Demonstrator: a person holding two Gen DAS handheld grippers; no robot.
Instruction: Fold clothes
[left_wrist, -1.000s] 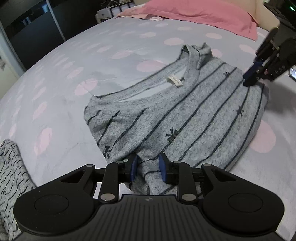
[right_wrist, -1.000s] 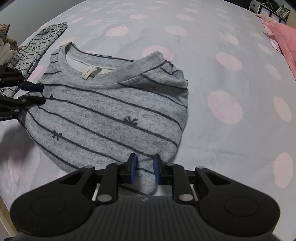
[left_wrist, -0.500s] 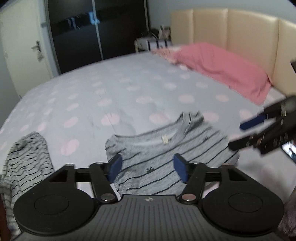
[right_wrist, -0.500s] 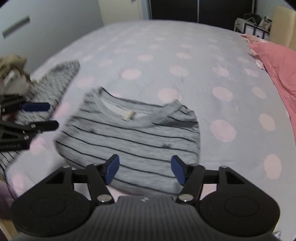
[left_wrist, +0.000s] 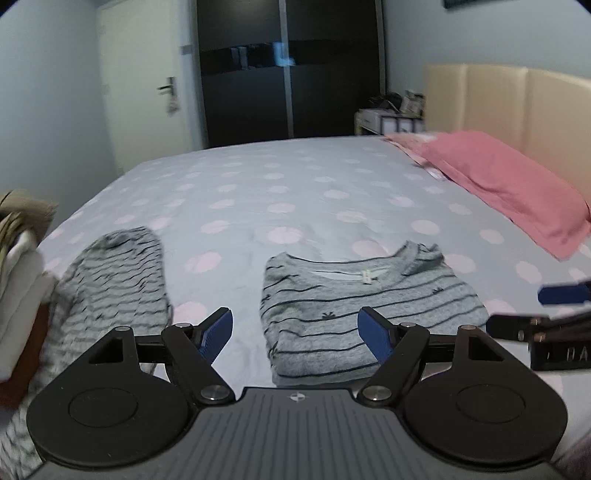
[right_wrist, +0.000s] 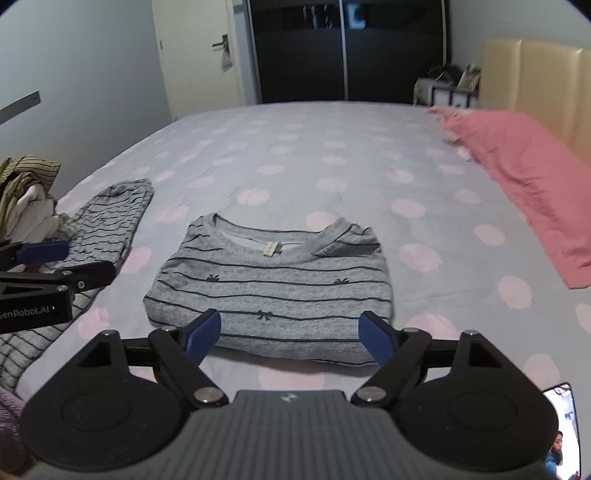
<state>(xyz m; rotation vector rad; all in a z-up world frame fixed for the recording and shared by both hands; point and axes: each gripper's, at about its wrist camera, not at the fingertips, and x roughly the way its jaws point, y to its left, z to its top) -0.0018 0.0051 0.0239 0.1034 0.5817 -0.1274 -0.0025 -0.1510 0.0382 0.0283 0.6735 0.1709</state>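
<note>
A grey top with dark stripes (left_wrist: 354, 306) (right_wrist: 273, 288) lies folded on the dotted bedsheet, collar and label facing up. My left gripper (left_wrist: 295, 334) hovers above its near left side, jaws still opening, nothing between them. My right gripper (right_wrist: 290, 338) hangs over the near edge of the same top, jaws also opening and empty. Each gripper shows in the other's view: the right gripper (left_wrist: 543, 314) at the right edge, the left gripper (right_wrist: 62, 262) at the left edge. A second grey striped garment (left_wrist: 110, 288) (right_wrist: 103, 221) lies flat to the left.
A pile of beige and white clothes (left_wrist: 18, 251) (right_wrist: 26, 195) sits at the bed's left edge. A pink pillow (left_wrist: 506, 184) (right_wrist: 524, 177) lies by the padded headboard at right. A phone screen (right_wrist: 561, 432) glows at the lower right. Dark wardrobe doors and a white door stand beyond.
Both grippers let go of the grey top's near hem, opened wide and pulled back and up. The top now lies folded on the sheet, seen from further away.
</note>
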